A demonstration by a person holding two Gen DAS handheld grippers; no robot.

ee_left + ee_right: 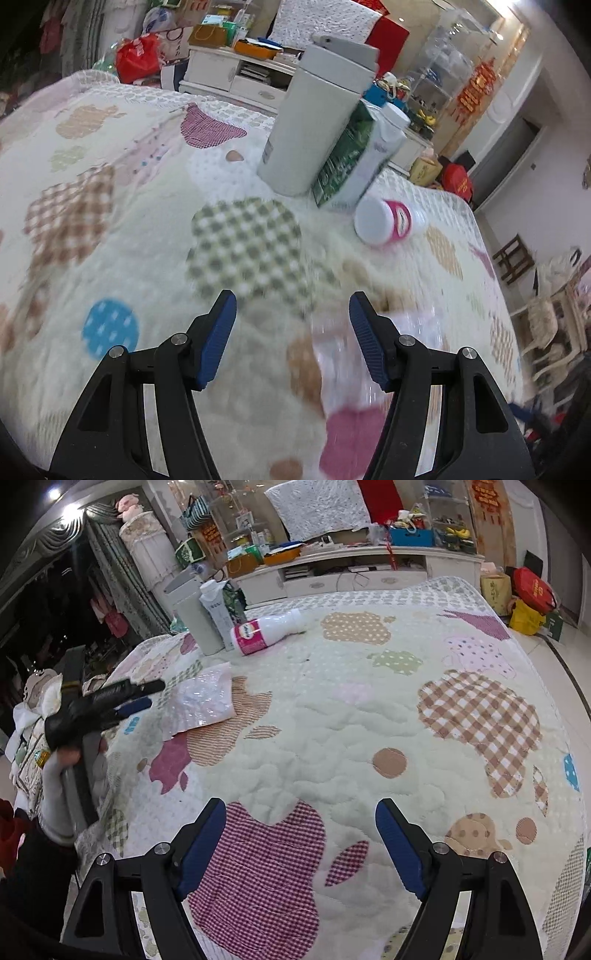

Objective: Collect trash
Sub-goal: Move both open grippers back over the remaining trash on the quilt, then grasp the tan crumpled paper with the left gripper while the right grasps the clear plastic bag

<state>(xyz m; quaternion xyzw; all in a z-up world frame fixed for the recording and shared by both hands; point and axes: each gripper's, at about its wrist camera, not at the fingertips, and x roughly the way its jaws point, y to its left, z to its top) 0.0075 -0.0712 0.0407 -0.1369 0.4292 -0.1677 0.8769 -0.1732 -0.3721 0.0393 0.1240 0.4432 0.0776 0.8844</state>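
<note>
On the bed [332, 716], a bin [194, 622] stands at the far left corner, with a carton [218, 616] just right of it, touching. A bottle [266, 629] lies on its side right of the carton. Nearer, a plastic wrapper [201, 701] lies flat by the left edge. A TV cabinet [362, 572] stands beyond the bed's far end.

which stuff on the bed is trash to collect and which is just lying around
Belongs to the job:
- white plastic bottle with pink label, lying on its side
- green and white milk carton, upright
- crinkled clear plastic wrapper, flat on the quilt
- tall white bin with grey lid, probably where the trash goes

Just lying about:
- patchwork quilt
- cluttered white TV cabinet
- red bag
</note>
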